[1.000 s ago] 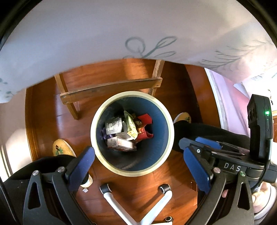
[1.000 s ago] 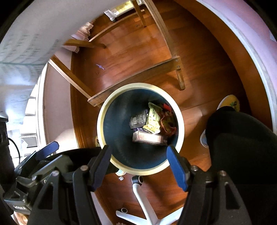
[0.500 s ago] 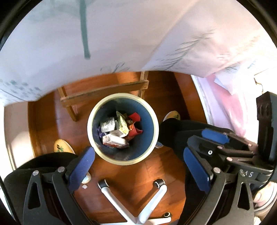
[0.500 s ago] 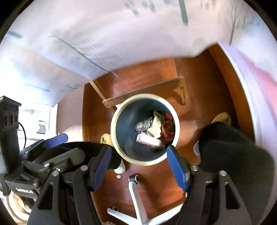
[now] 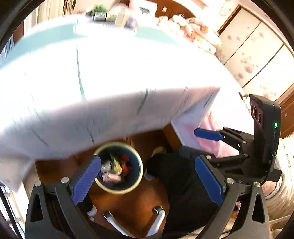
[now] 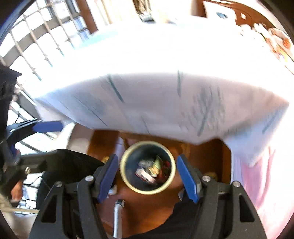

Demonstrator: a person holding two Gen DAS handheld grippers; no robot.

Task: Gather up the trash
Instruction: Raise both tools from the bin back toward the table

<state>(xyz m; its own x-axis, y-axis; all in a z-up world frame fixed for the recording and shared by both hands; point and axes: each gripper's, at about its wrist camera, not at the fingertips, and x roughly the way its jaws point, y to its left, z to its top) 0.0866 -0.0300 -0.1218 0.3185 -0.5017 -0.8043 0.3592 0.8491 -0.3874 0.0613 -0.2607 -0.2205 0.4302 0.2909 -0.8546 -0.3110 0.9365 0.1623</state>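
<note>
A round bin with a cream rim and dark blue inside stands on the wooden floor, far below both grippers. It holds several wrappers and small boxes. It also shows in the right wrist view, with its trash. My left gripper is open and empty, high above the floor. My right gripper is open and empty too. The right gripper also appears at the right of the left wrist view. Both views are motion-blurred.
A table with a white patterned cloth overhangs the bin; it also shows in the right wrist view. White chair-base legs lie below. My dark-trousered legs are beside the bin. Blurred items sit at the table's far edge.
Both grippers have risen well above the bin, which now looks much smaller. The table top has come into view. Both stay open and empty.
</note>
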